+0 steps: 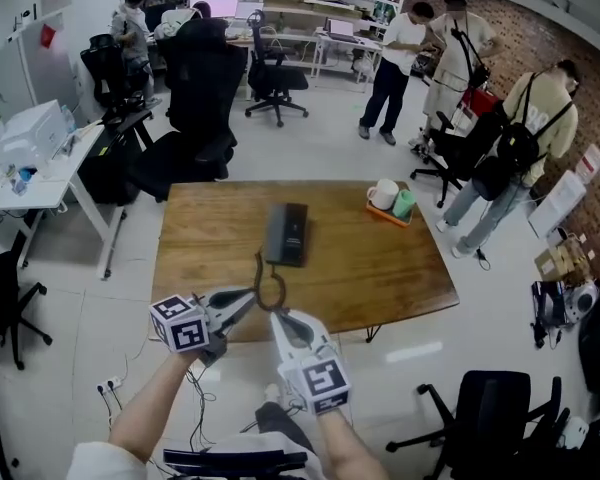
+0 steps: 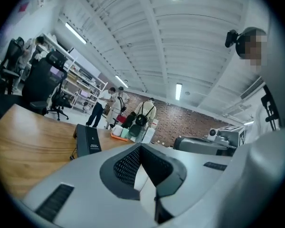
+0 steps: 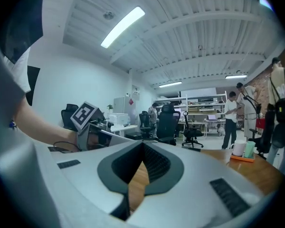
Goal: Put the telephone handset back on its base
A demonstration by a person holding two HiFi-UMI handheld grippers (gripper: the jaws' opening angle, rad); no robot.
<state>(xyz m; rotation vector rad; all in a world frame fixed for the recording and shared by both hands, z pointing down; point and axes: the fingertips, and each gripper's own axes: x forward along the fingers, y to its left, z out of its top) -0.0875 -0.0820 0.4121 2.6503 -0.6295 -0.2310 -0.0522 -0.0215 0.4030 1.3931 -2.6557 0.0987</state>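
Note:
The black telephone [image 1: 285, 234] lies near the middle of the wooden table [image 1: 400, 268]; its handset seems to rest along the base's left side, though I cannot be sure. A dark cord [image 1: 270, 288] loops from it toward the table's front edge. The phone also shows in the left gripper view [image 2: 88, 140], well beyond the jaws. My left gripper [image 1: 252, 296] hovers at the front edge by the cord loop, shut and empty [image 2: 141, 148]. My right gripper [image 1: 276, 314] sits beside it, jaws together with nothing between them [image 3: 143, 146].
An orange tray [image 1: 388, 215] with a white mug [image 1: 382, 194] and a green cup [image 1: 404, 204] stands at the table's far right corner. A black office chair [image 1: 195, 118] is behind the table, another [image 1: 485, 408] at near right. Several people stand at the back right.

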